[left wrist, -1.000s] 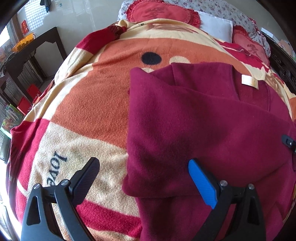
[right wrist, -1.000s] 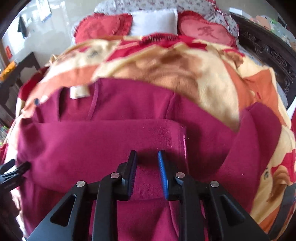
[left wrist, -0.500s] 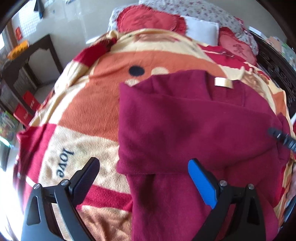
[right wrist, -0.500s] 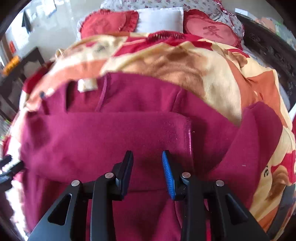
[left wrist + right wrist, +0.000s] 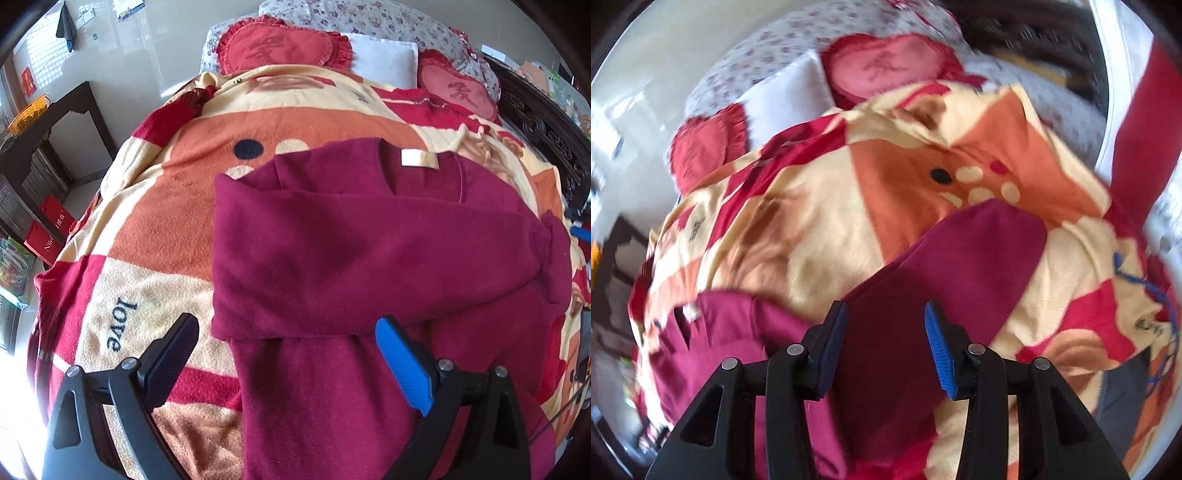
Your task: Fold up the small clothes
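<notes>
Jaws of the right gripper [image 5: 886, 347] have just been opening and now stand partly apart over dark fabric, gripping nothing. Just beyond its tips the unfolded sleeve [image 5: 979, 258] of the maroon sweater [image 5: 362, 266] runs away to the far right across the patterned blanket [image 5: 820, 221], so its long axis leads straight out from this gripper, plainly the nearer one. The left gripper [image 5: 284, 354] hangs wide open and empty over the sweater's near left edge, where the other sleeve [image 5: 332, 258] already lies folded across the chest. Farther off, heart-shaped cushions [image 5: 280, 48] sit at the bed's head.
</notes>
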The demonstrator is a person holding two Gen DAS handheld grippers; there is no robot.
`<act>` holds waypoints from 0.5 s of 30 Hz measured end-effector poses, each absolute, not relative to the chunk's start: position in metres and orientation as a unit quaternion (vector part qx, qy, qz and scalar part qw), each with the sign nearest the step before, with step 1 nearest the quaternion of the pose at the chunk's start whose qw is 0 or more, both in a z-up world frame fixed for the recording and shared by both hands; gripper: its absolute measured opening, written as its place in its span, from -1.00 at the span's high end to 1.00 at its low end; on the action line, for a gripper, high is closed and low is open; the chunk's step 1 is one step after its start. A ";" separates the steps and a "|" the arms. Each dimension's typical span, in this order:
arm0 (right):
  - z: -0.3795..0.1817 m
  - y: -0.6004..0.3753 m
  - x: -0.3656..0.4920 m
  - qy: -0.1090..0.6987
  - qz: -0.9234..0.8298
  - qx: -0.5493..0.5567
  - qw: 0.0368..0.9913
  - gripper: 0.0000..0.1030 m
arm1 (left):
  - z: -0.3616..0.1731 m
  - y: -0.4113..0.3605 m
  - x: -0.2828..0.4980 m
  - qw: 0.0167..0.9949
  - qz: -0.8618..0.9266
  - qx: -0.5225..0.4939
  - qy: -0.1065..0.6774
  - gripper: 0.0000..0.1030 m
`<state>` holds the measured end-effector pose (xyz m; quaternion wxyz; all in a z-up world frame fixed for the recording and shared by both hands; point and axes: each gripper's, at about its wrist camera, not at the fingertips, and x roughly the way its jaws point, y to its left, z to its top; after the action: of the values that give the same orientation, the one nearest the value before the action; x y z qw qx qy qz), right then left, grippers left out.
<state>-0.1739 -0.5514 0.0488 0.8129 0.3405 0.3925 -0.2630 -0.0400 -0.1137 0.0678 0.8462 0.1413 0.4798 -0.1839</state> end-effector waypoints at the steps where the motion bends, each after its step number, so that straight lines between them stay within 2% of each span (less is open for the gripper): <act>1: 0.045 -0.558 -0.169 0.388 -0.265 0.357 0.807 0.53 | 0.067 -0.114 -0.041 0.846 -0.183 0.143 0.480 -0.92; 3: 0.037 -0.567 -0.159 0.384 -0.265 0.381 0.798 0.46 | 0.064 -0.114 -0.040 0.846 -0.179 0.147 0.481 -0.92; 11: -0.004 -0.588 -0.120 0.426 -0.281 0.399 0.762 0.47 | 0.058 -0.100 -0.028 0.846 -0.160 0.133 0.490 -0.92; 12: -0.006 -0.589 -0.120 0.426 -0.283 0.400 0.761 0.64 | 0.057 -0.099 -0.028 0.846 -0.160 0.130 0.492 -0.92; 13: -0.006 -0.590 -0.122 0.425 -0.287 0.397 0.761 0.97 | 0.057 -0.097 -0.027 0.846 -0.160 0.129 0.492 -0.92; 15: -0.003 -0.589 -0.126 0.420 -0.291 0.384 0.769 1.00 | 0.058 -0.096 -0.028 0.847 -0.160 0.129 0.491 -0.92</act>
<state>-0.1258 -0.5894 -0.0025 0.7688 0.3843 0.4201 -0.2912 -0.0277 -0.0959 0.0576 0.8467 0.1290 0.4909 -0.1596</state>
